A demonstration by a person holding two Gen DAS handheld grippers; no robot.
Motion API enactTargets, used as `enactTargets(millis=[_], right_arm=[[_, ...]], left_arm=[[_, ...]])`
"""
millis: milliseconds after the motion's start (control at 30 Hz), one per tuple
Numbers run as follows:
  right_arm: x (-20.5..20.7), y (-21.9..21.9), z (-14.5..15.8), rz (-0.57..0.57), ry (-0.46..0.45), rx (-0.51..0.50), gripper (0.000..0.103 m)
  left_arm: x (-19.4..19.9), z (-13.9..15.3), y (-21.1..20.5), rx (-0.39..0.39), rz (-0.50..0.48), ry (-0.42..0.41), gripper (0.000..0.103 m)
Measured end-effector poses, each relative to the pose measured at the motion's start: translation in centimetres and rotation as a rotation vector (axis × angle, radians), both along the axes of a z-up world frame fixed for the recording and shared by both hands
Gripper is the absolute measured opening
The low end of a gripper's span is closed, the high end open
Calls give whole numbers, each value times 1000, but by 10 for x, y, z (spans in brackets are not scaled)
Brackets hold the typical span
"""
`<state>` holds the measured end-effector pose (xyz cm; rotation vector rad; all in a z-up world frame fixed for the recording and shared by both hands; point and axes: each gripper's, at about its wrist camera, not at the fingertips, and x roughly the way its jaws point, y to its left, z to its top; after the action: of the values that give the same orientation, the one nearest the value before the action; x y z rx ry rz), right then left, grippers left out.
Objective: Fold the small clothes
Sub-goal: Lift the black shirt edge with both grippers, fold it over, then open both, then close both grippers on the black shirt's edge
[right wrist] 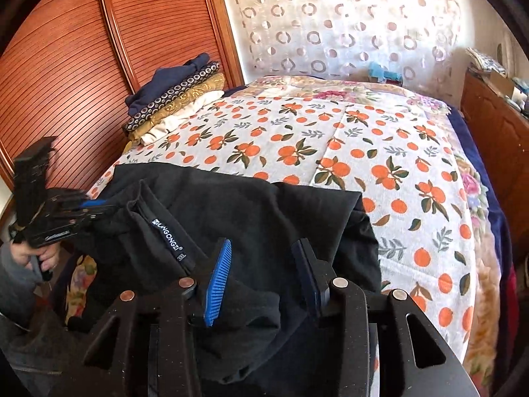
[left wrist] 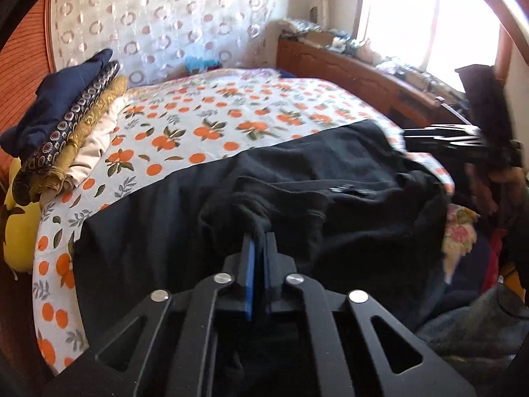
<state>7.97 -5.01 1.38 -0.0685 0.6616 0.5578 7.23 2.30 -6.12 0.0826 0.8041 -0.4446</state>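
Currently left gripper (left wrist: 261, 231) clamped on black garment (left wrist: 297, 178) to lift its edge; right gripper (right wrist: 261, 251) apart, straddling cloth on bed (right wrist: 363, 139).

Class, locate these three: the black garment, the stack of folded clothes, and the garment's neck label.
black garment (left wrist: 297, 178), left wrist view, its spread middle.
stack of folded clothes (right wrist: 175, 99), right wrist view, patterned layer's edge.
neck label (right wrist: 167, 234), right wrist view, the lettering.

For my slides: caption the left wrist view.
Left gripper pinches a black garment spread on the orange-print bedsheet.
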Motion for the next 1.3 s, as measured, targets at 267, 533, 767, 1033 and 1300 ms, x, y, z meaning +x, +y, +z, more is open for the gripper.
enactTargets(millis=[267,533,767,1033,1300], right_arm=[[-2,-11,-1,-19,-5,8,42],[-2,-19,-3,-30,-1,-5,42],[15,-23,3,-71,-36,-34,62],[56,-11,-9,-96,-27,-114,65],[81,-4,-20,-99,19,-121,65]], left_arm=[[-58,16,15,-30,-32,16,2],[-77,17,52,33,75,22,17],[-42,27,73,5,161,-46,74],[16,10,88,13,217,-35,76],[60,-14,113,-8,311,22,76]])
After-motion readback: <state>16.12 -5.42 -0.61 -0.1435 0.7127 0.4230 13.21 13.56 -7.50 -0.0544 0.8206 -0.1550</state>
